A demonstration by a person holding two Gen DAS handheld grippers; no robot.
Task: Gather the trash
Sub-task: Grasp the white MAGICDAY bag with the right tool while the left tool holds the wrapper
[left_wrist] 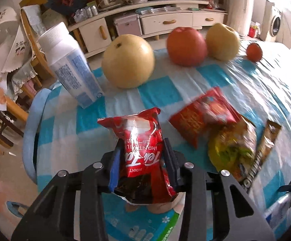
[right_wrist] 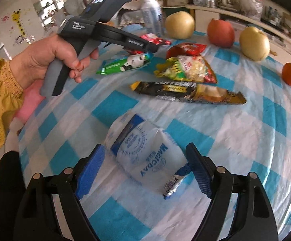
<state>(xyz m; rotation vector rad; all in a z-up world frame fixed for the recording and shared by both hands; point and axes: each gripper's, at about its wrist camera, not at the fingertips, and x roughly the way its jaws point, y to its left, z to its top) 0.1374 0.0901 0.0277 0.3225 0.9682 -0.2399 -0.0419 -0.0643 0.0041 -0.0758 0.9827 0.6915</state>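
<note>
My left gripper [left_wrist: 142,146] is shut on a red instant-drink wrapper [left_wrist: 143,150] and holds it above the checked tablecloth [left_wrist: 125,98]. In the right wrist view the left gripper [right_wrist: 155,45] shows with that red wrapper [right_wrist: 155,39] in its tip. My right gripper [right_wrist: 145,154] is open, its fingers on either side of a white and blue wrapper [right_wrist: 145,152] lying on the cloth. More wrappers lie beyond: a green one [right_wrist: 123,65], a yellow snack bag [right_wrist: 187,68], a red one [right_wrist: 187,49] and a black-gold coffee sachet [right_wrist: 187,91].
Two pears [left_wrist: 128,61] [left_wrist: 222,41], an apple [left_wrist: 186,46] and a small tomato [left_wrist: 254,51] sit at the table's far side. A white bottle [left_wrist: 71,64] stands at the far left. A cabinet [left_wrist: 165,22] and chairs [left_wrist: 31,40] stand beyond the table.
</note>
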